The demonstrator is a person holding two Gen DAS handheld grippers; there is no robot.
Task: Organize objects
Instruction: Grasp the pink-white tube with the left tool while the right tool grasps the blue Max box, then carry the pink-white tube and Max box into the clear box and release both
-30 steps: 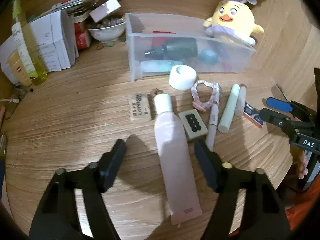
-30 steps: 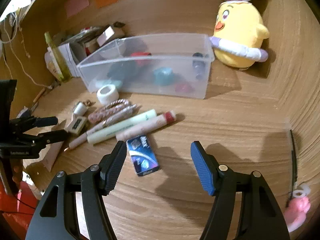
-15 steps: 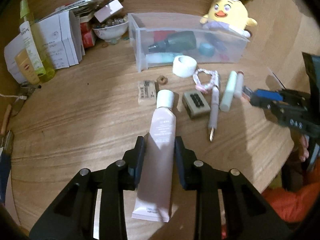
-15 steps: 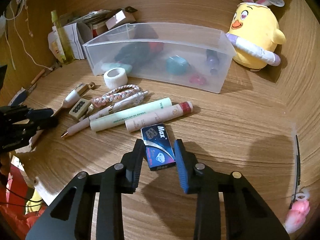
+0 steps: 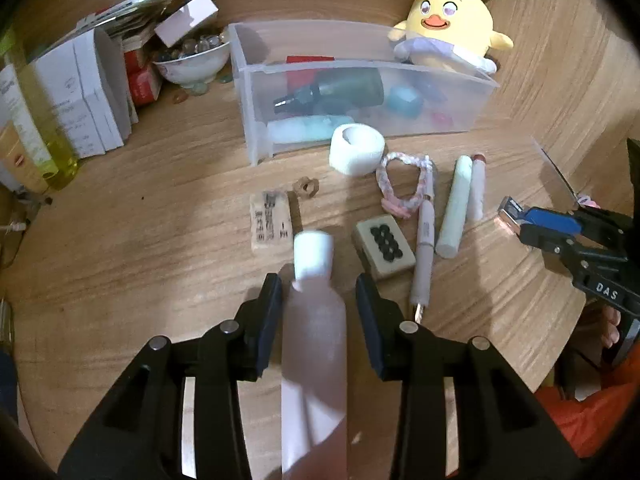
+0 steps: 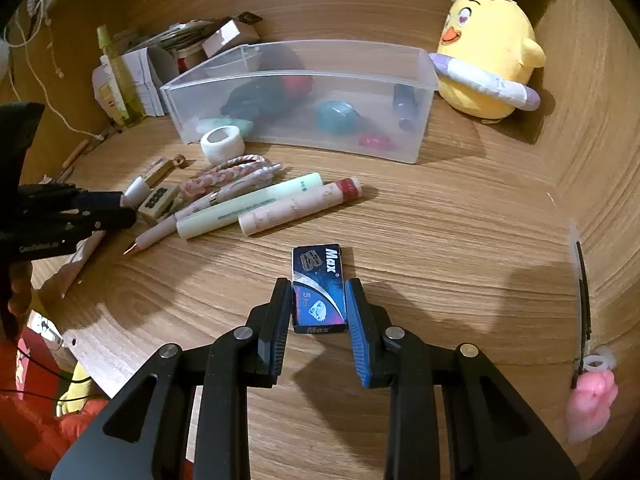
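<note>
A pink tube with a white cap (image 5: 316, 340) lies lengthwise between the jaws of my left gripper (image 5: 317, 284). These jaws are opening; a gap shows beside the tube on the right, and the tube looks blurred. My right gripper (image 6: 318, 292) is shut on a small dark blue razor-blade box (image 6: 318, 280), one pad on each long side. In the left wrist view the right gripper (image 5: 516, 222) sits at the far right near the table edge. The clear plastic bin (image 5: 256, 128) stands behind, holding a dark bottle and small items.
Between me and the bin lie a white tape roll (image 5: 356, 150), a braided hair tie (image 5: 402, 184), a pink pen (image 5: 426, 240), a green tube (image 5: 454, 208), a pink stick (image 5: 477, 188), a mahjong tile (image 5: 384, 246) and a wooden block (image 5: 270, 222). A plush chick (image 5: 448, 32) sits behind the bin.
Both grippers went from wide open to closed, the left around the pink tube and the right on the blue box. The left jaws have since widened a little.
</note>
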